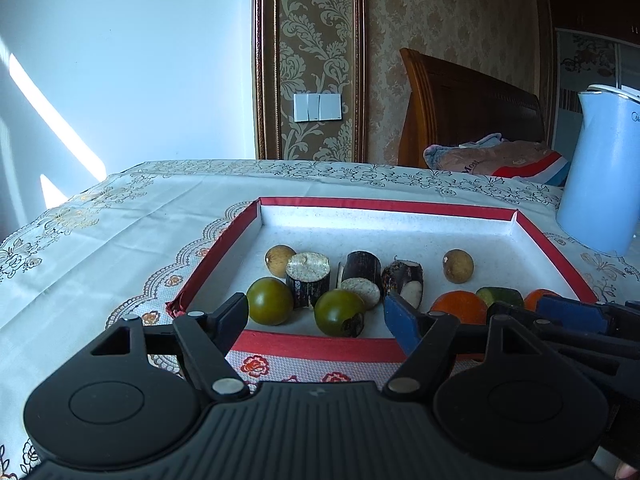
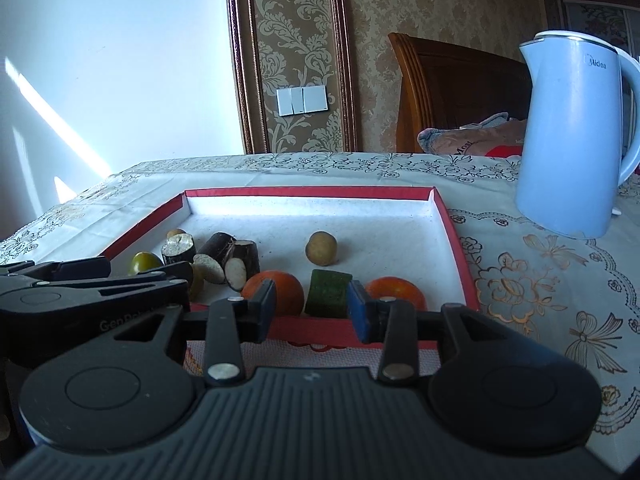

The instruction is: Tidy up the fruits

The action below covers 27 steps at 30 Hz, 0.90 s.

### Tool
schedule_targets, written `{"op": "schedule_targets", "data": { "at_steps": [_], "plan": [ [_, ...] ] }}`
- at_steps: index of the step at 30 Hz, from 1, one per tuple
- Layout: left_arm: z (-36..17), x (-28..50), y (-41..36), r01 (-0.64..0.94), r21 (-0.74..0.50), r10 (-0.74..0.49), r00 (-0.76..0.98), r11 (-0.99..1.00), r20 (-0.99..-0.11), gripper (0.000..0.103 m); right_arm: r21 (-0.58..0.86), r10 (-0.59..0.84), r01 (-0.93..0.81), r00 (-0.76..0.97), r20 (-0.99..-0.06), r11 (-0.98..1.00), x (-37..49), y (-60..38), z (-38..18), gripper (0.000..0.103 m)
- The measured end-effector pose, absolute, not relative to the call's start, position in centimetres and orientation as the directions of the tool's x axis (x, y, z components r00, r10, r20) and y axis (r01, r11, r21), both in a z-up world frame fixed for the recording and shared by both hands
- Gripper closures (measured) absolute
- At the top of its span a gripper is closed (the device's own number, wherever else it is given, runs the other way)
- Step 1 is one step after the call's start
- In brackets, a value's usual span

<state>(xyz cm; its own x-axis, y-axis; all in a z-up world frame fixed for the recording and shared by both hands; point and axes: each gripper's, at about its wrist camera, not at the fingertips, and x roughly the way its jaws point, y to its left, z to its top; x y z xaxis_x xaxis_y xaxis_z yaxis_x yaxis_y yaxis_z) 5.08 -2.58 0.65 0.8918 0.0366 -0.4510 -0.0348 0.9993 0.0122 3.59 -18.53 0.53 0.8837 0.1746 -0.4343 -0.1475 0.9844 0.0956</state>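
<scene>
Both grippers, left gripper [image 1: 316, 316] and right gripper [image 2: 312, 306], open, empty, at tray [image 2: 304, 326] near rim; fruits inside. Could nudge green tomato [image 1: 339, 312] rolling, or clip that rim.

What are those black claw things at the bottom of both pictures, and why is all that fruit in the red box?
Those claws are two grabbers, and a person holds one in each hand. Each grabber has a small camera looking out along its fingers, so one picture comes from the left gripper and the other from the right gripper. Both look into a red tray on a flowery tablecloth. In the tray lie green tomatoes, dark sugarcane pieces, round brown longans, orange fruits and a green chunk. A blue kettle stands beside the tray. Neither grabber holds anything. Both are open, the left one wider.
</scene>
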Motion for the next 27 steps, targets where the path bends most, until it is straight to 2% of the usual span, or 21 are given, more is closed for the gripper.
{"op": "schedule_targets", "data": {
  "at_steps": [5, 9, 10, 19, 27],
  "plan": [
    [0.6, 4.0, -2.1, -0.027, 0.015, 0.031, 0.882, 1.0, -0.469, 0.028, 0.094, 0.173, -0.147, 0.892, -0.417, 0.985, 2.2, -18.6, 0.7, 0.055],
    [0.6, 2.8, -2.0, -0.039, 0.033, 0.05, 0.894, 0.999, -0.446, 0.014, 0.104, 0.178, -0.148, 0.895, -0.409, 0.984, 1.2, -18.8, 0.7, 0.055],
    [0.8, 2.5, -1.8, -0.039, 0.026, 0.046, 0.899, 0.999, -0.435, 0.013, 0.108, 0.181, -0.149, 0.895, -0.408, 0.983, 1.0, -18.9, 0.7, 0.055],
    [1.1, 1.3, -1.4, 0.004, -0.008, -0.007, 0.914, 1.0, -0.405, 0.011, 0.137, 0.18, -0.135, 0.898, -0.402, 0.981, -0.2, -19.5, 0.5, 0.053],
    [1.1, 0.9, -1.4, -0.004, 0.007, 0.007, 0.916, 1.0, -0.401, 0.011, 0.138, 0.181, -0.135, 0.898, -0.401, 0.981, -0.2, -19.6, 0.5, 0.053]
  ]
}}
